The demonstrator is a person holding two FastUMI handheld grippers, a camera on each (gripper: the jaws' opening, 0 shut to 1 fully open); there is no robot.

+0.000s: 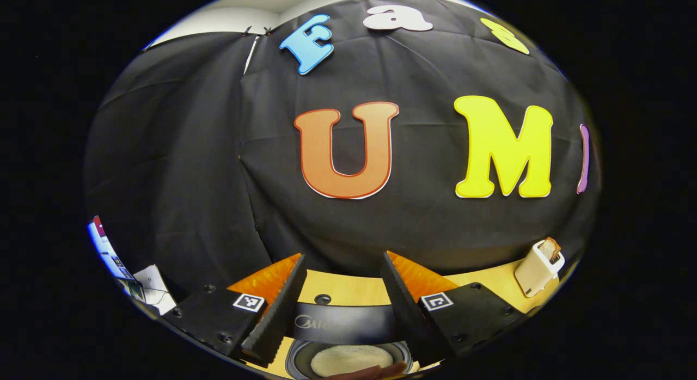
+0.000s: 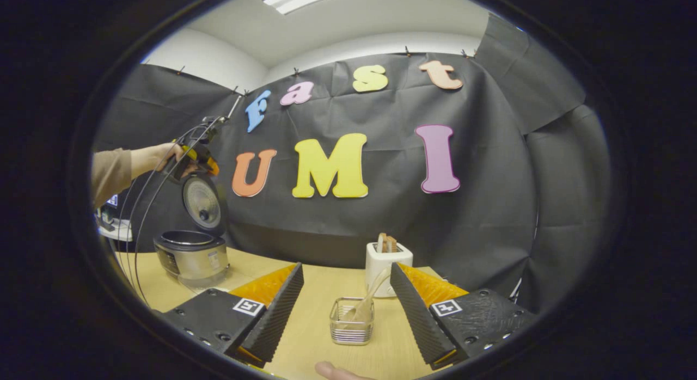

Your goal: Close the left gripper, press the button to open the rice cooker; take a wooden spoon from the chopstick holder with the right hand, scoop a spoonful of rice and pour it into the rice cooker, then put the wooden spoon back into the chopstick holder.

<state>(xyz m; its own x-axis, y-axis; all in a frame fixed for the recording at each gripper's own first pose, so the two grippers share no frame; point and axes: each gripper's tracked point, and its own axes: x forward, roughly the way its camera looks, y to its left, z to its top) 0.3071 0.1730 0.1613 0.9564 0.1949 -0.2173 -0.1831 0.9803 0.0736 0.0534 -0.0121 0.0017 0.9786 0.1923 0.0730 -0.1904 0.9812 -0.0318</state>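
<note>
Left gripper view: the left hand-held gripper (image 1: 342, 293), fingers spread, hangs above the open silver rice cooker (image 1: 348, 342) on the pale wooden bench (image 1: 348, 290); the white chopstick holder (image 1: 538, 267) stands far right.

Right gripper view: the right hand-held gripper (image 2: 344, 298), fingers spread, faces a clear glass container (image 2: 352, 321) holding a wooden spoon (image 2: 364, 306).

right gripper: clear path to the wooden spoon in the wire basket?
Probably yes. The right gripper is open, and the wooden spoon leaning in the small wire basket lies straight ahead between its fingers, nothing between.
</note>
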